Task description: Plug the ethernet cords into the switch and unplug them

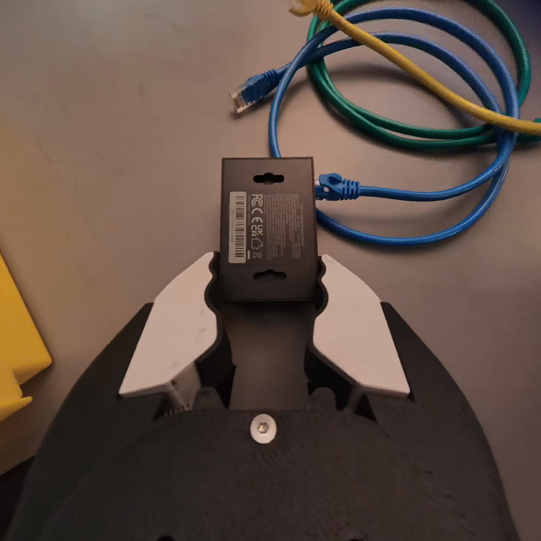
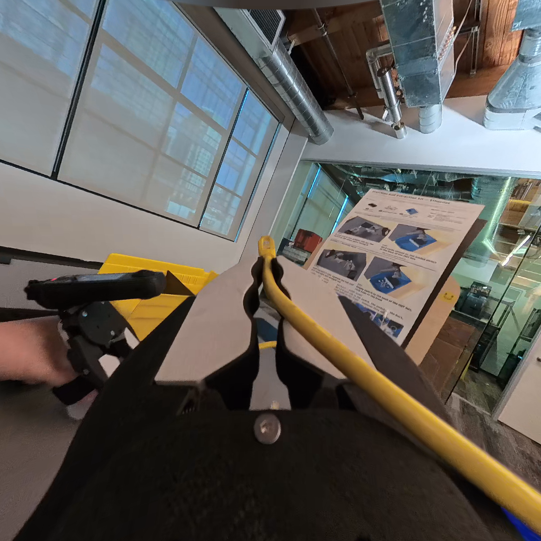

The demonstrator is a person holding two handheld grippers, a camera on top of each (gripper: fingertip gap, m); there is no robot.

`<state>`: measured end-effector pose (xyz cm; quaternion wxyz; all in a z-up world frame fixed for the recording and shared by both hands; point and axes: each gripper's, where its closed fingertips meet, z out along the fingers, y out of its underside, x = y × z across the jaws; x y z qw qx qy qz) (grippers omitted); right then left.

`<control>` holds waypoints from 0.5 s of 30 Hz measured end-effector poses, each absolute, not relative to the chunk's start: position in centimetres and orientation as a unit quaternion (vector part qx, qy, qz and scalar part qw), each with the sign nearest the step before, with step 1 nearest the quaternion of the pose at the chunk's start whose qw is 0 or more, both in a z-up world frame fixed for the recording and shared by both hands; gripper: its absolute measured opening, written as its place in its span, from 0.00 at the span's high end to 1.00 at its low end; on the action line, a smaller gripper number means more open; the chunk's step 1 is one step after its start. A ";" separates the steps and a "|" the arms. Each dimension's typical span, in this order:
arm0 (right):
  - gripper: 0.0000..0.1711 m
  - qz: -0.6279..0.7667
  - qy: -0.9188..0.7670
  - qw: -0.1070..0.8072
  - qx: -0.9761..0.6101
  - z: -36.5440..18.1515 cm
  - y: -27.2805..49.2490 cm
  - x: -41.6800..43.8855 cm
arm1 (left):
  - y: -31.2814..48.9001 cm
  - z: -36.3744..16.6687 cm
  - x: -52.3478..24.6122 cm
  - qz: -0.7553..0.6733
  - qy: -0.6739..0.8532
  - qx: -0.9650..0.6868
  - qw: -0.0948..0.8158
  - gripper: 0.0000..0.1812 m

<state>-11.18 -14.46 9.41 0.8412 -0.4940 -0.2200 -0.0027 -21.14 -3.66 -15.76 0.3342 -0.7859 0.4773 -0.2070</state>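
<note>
In the left wrist view my left gripper (image 1: 268, 263) is shut on the near end of a black switch (image 1: 268, 210), which lies bottom-up on the grey table. A blue ethernet cord's plug (image 1: 336, 187) sits in a port on the switch's right side. The blue cord's other plug (image 1: 254, 89) lies loose farther back. A green cord (image 1: 366, 120) and a yellow cord (image 1: 409, 70) are coiled at the right. In the right wrist view my right gripper (image 2: 265, 265) is shut on the yellow cord (image 2: 336, 345) just below its plug (image 2: 266, 244), raised and pointing upward.
A yellow bin (image 1: 17, 351) stands at the left edge of the table; it also shows in the right wrist view (image 2: 155, 295). The left gripper's handle with a hand (image 2: 87, 310) is at the left there. An instruction board (image 2: 389, 263) leans at the right. The left gripper's tips are roughly 30 centimetres from the right gripper's.
</note>
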 end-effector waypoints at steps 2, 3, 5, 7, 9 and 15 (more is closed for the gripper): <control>0.96 0.003 -0.217 0.832 -0.511 8.4 -14.3 -11.5 | -3.6 -15.2 -20.8 -0.226 0.470 -0.784 0.338 0.67; 0.96 0.002 -0.216 0.826 -0.520 7.9 -14.2 -11.7 | -3.6 -15.0 -20.7 -0.235 0.466 -0.784 0.337 0.67; 0.96 -0.005 -0.218 0.814 -0.538 6.8 -14.1 -12.2 | -3.4 -14.7 -20.6 -0.247 0.458 -0.786 0.334 0.67; 0.96 -0.011 -0.227 0.800 -0.555 5.7 -14.0 -13.0 | -3.3 -14.3 -20.5 -0.271 0.444 -0.791 0.322 0.67; 0.96 -0.024 -0.236 0.788 -0.569 4.9 -14.1 -13.7 | -3.2 -13.4 -20.6 -0.307 0.419 -0.793 0.318 0.67; 0.96 -0.087 -0.247 0.773 -0.578 4.8 -15.3 -13.3 | -2.1 -8.7 -22.4 -0.342 0.378 -0.777 0.369 0.67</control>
